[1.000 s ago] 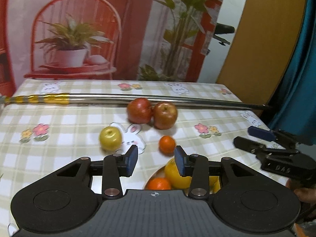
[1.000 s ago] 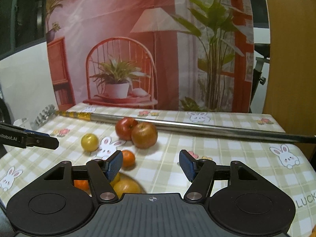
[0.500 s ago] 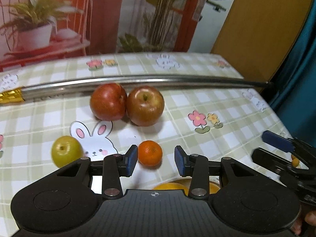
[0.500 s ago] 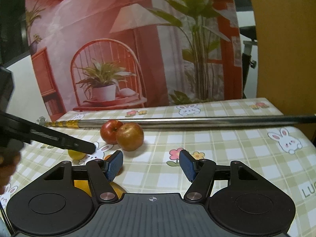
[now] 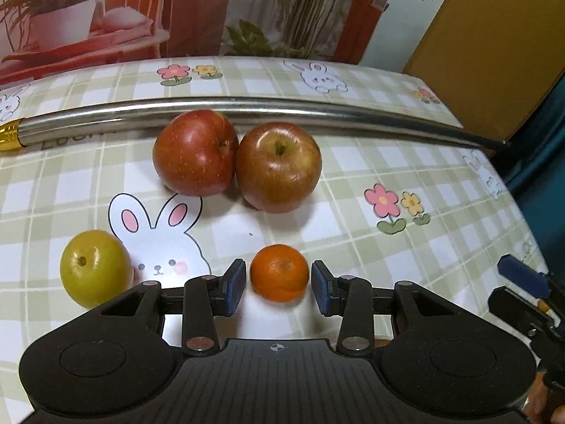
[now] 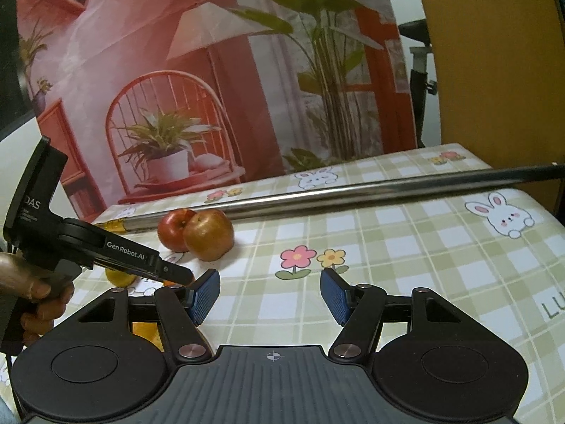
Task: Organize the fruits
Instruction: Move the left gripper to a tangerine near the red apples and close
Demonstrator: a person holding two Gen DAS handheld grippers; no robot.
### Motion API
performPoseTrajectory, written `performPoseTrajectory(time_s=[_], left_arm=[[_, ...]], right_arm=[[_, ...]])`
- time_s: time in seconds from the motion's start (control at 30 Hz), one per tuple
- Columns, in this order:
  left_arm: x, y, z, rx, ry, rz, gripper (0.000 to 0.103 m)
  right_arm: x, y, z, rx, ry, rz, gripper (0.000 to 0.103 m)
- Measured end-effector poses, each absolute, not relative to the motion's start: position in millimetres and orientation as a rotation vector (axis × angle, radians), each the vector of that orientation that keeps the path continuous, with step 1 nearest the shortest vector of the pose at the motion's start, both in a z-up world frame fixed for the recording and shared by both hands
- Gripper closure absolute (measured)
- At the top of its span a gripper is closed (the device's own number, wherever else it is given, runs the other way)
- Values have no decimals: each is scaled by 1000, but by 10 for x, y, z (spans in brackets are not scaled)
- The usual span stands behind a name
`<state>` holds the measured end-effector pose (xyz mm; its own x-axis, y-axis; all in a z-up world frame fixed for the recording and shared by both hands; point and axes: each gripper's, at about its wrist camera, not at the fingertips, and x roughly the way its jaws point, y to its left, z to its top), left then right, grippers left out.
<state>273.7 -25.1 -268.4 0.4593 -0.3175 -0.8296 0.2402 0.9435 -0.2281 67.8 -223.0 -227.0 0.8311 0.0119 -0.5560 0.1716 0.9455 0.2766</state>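
A small orange (image 5: 279,272) lies on the checked tablecloth (image 5: 441,176). My left gripper (image 5: 277,288) stands open around it, with a thin gap between each blue pad and the peel. Two red apples (image 5: 194,152) (image 5: 279,166) touch each other just beyond. A yellow-green fruit (image 5: 93,268) rests to the left. In the right wrist view my right gripper (image 6: 270,293) is open over bare cloth with nothing between its fingers. The left gripper's fingers (image 6: 169,272) reach in from the left there, in front of the apples (image 6: 208,235).
A long metal pole (image 5: 247,104) lies across the table behind the apples. More orange fruit (image 6: 144,332) shows below the right gripper's left finger. The right gripper's tips (image 5: 522,282) are at the right edge of the left wrist view. A printed backdrop stands behind the table.
My left gripper has moved forward and down until the small orange sits between its pads. The right gripper has rolled and shifted a little; its jaws stay as wide as before.
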Motion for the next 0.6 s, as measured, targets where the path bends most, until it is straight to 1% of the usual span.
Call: performPoseTrajectory(time_s=[0.07,0.1,0.33,0.6], left_arm=[[2733,-266,-2703,-74,1040,-342,62],[2723,-265,-2696,-72,1035,-342,65],[2626,-272,-2625,-43,999,-356,65],[2415,-149,-2368,-59,916,-366,65]], right_arm=[[679,-2235,-2289,332,589,-87,43],[675,-2239,-2296,333,590,-87,43],[674,-2237,-2297,338,596,-87,43],[658,-2200,-2271,335,601,-80,43]])
